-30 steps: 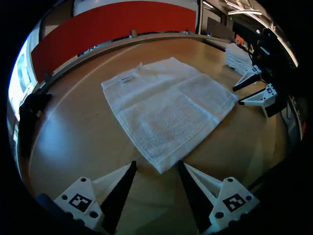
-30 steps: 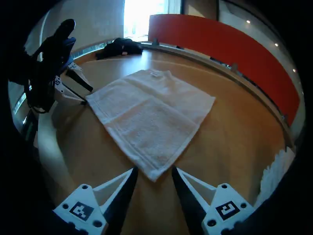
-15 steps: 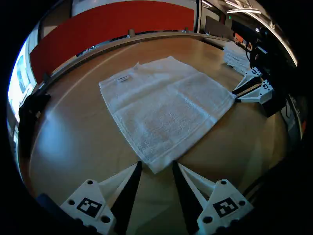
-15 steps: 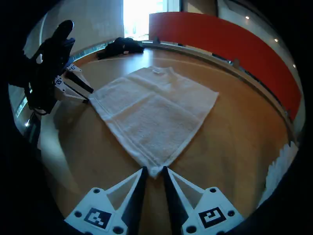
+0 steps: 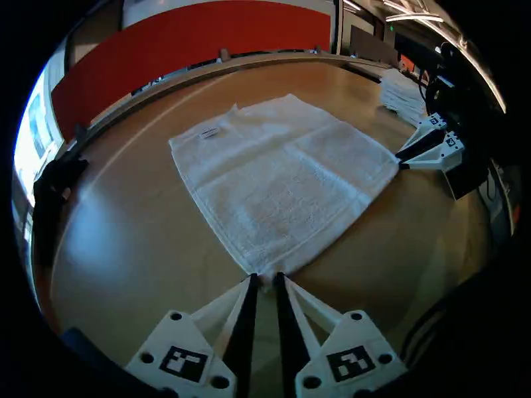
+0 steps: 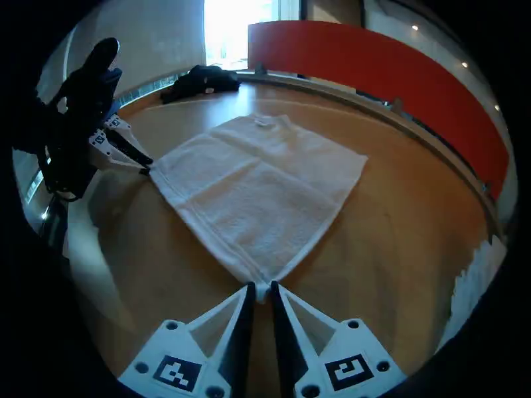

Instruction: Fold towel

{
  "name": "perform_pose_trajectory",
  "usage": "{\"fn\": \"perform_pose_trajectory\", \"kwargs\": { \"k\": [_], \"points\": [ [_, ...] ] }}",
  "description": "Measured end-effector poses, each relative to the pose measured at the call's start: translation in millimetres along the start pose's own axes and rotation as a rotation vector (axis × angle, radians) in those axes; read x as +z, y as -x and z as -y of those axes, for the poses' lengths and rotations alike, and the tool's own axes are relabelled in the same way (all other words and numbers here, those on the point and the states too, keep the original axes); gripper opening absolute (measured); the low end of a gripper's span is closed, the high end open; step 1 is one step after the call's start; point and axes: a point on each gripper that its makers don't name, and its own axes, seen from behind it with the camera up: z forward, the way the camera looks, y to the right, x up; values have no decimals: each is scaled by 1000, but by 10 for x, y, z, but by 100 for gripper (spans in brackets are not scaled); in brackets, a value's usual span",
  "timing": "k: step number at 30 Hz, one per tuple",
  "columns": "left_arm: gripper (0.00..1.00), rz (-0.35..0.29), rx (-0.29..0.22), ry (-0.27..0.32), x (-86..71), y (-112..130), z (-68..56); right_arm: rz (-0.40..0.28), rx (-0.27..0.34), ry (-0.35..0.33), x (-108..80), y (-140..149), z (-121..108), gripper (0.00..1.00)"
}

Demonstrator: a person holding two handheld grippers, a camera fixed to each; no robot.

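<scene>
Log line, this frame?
towel: flat on table | left gripper: shut on corner | right gripper: shut on corner | fold: not started

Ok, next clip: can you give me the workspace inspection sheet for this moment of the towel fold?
Surface: wooden table, glossy.
Job's things: white towel spread flat, with a small tag near its far corner.
Clutter: stack of white cloths at the table's edge; dark bundle by the far rim.
Grippers: left gripper shut on one towel corner; right gripper shut on the neighbouring corner.
Cables: nothing seen.
Surroundings: red panel behind the table; bright window.
</scene>
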Motion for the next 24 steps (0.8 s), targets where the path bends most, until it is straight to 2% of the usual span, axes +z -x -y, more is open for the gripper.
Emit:
{"fn": "perform_pose_trajectory", "kwargs": {
  "k": [8, 17, 24],
  "points": [
    [13, 0, -28, 6, -20, 2, -8, -9, 12, 13, -13, -39, -15, 13],
    [13, -10, -56, 10, -65, -40, -21, -9, 17, 1, -60, -85, 7, 11],
    [13, -20, -80, 16, -171, -148, -36, -34, 21, -2, -183, -234, 2, 11]
  ]
}}
